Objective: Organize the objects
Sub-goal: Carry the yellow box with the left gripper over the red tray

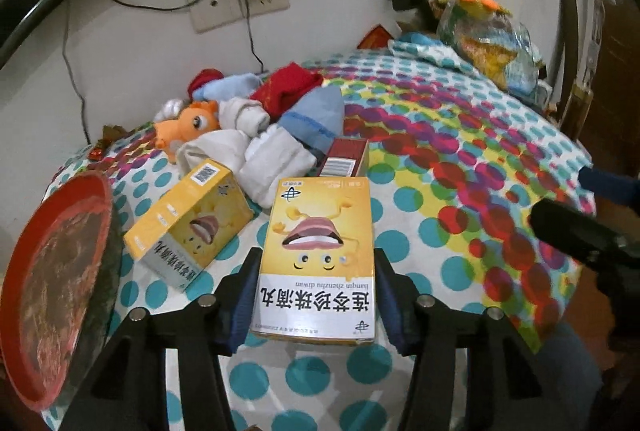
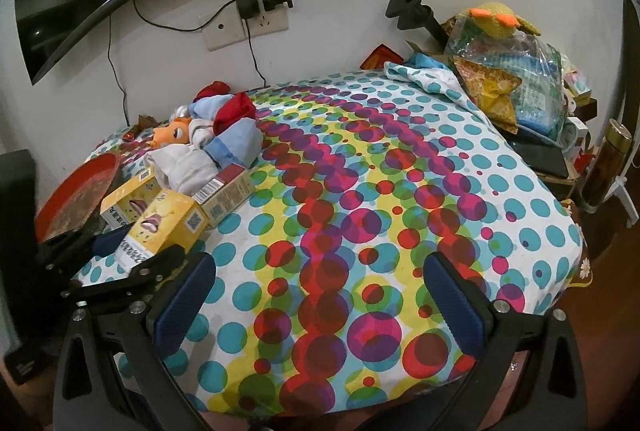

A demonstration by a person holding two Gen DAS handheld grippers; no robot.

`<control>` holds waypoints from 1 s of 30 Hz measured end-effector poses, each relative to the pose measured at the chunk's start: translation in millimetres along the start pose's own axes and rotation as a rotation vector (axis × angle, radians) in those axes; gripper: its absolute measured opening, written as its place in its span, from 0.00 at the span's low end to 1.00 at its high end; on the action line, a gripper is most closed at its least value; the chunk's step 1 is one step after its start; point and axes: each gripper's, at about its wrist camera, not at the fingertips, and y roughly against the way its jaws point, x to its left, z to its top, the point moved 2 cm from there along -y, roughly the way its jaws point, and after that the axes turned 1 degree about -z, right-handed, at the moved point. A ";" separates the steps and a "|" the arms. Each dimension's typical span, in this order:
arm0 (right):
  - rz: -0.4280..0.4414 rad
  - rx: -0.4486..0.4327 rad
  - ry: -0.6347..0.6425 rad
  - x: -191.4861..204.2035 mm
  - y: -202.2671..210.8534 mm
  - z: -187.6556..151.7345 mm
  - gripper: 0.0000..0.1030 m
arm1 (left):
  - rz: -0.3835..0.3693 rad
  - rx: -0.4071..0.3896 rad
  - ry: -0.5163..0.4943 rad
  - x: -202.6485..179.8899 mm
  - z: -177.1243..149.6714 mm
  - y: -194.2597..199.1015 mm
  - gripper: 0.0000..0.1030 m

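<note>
Between left fingers, apparently pinched: yellow box.

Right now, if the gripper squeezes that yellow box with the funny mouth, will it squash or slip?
The yellow box looks like thin cardboard, so a hard squeeze would probably dent it. It sits between the left gripper pads, whose ribbed blue surface should grip it, so slipping seems unlikely. Likely light; its flat faces mean it won't roll on the dotted cloth.

The left gripper is clamped on a yellow box, one blue pad on each long side, held level. The right gripper hovers low to its right, fingers spread wide, nothing between them.
</note>
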 end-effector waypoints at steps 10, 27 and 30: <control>0.004 -0.005 0.001 -0.1 5.8 -2.1 1.00 | 0.049 -0.059 0.027 3.3 -2.2 44.1 0.52; 0.019 -0.002 0.008 4.6 11.9 -5.9 1.00 | 0.196 -0.133 0.072 40.7 4.6 103.5 0.52; 0.020 0.000 0.012 6.9 11.7 -6.1 1.00 | 0.218 -0.133 0.102 53.8 2.9 108.3 0.52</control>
